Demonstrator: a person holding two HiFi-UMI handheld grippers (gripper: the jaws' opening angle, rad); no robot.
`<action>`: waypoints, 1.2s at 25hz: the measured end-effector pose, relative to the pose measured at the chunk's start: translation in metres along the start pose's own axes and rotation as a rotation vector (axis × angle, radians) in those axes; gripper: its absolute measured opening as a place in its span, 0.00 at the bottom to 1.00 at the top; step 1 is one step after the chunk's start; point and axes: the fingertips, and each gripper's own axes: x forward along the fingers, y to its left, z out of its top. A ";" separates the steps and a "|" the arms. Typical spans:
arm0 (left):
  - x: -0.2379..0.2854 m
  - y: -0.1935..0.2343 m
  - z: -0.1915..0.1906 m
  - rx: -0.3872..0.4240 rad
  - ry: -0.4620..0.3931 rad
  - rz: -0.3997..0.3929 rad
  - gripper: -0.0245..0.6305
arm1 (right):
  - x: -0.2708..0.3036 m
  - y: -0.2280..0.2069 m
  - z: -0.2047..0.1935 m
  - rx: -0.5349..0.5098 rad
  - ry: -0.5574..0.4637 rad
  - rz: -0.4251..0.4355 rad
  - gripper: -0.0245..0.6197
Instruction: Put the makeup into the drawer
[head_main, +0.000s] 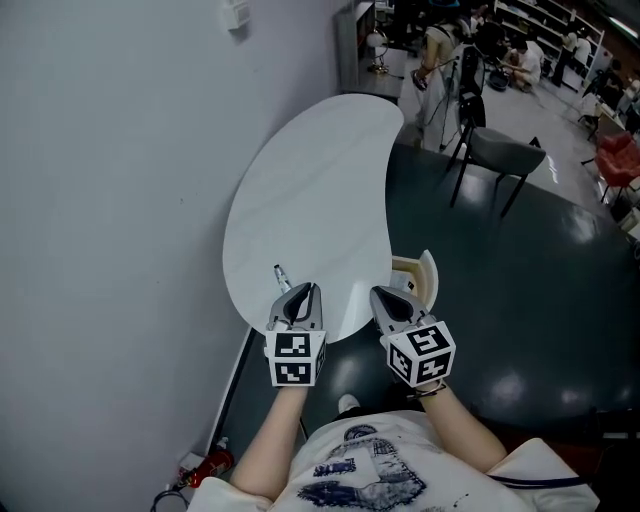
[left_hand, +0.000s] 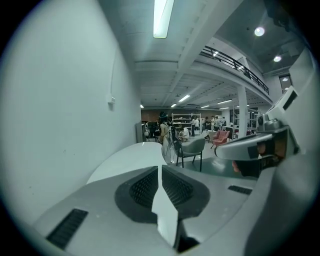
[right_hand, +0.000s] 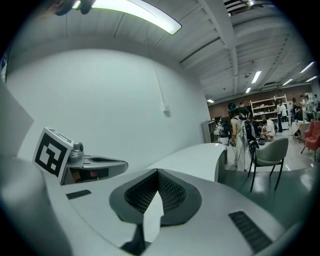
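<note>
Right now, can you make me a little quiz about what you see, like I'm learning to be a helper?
1. True or false: the left gripper and the right gripper are both shut and hold nothing.
2. Where is the makeup stick? A) lying on the white table; B) inside the drawer; C) between the right gripper's jaws.
3. Which gripper is nearer the pulled-out drawer?

Key: 1 true; 2 A; 3 the right gripper.
</note>
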 end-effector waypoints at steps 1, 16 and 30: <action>-0.006 0.003 0.002 0.004 -0.007 0.004 0.14 | 0.000 0.005 0.001 -0.004 -0.003 0.005 0.07; -0.083 0.013 0.010 0.004 -0.090 0.045 0.14 | -0.019 0.049 0.012 -0.048 -0.024 0.046 0.07; -0.100 0.010 0.011 -0.006 -0.109 0.068 0.11 | -0.031 0.058 0.011 -0.058 -0.025 0.063 0.07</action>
